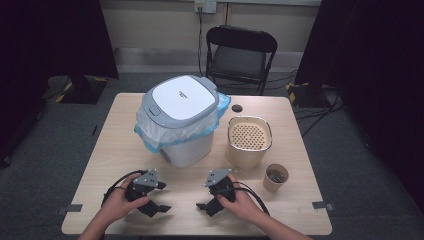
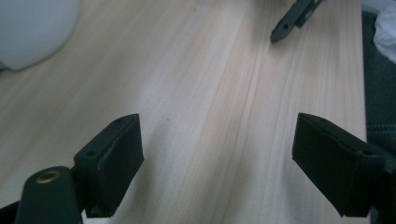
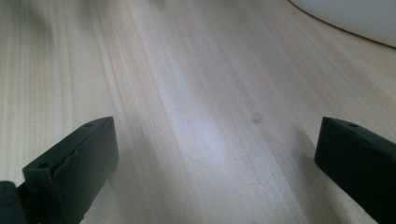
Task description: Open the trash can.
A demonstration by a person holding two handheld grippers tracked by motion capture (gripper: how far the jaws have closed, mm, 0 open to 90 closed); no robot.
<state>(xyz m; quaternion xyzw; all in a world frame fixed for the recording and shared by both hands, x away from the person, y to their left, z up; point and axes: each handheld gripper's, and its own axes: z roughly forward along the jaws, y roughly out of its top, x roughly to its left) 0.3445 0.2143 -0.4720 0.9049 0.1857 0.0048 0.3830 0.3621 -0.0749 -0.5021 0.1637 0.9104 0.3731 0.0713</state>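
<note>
A white bin (image 1: 181, 120) with a grey-and-white shut lid and a blue-edged plastic liner stands at the table's middle back. Its white wall (image 2: 32, 28) curves into the left gripper view, and its base (image 3: 355, 16) into the right gripper view. My left gripper (image 1: 156, 207) rests low near the front edge, jaws wide apart with bare wood between them (image 2: 217, 158). My right gripper (image 1: 204, 206) lies beside it, pointing toward the left one, also open over bare wood (image 3: 217, 163). One tip of the right gripper (image 2: 292, 21) crosses the top of the left gripper view.
A beige container with a perforated top (image 1: 248, 140) stands right of the bin. A small brown paper cup (image 1: 275, 178) sits in front of it. A small dark round object (image 1: 236, 108) lies near the far edge. A black folding chair (image 1: 241, 52) stands behind the table (image 1: 115, 145).
</note>
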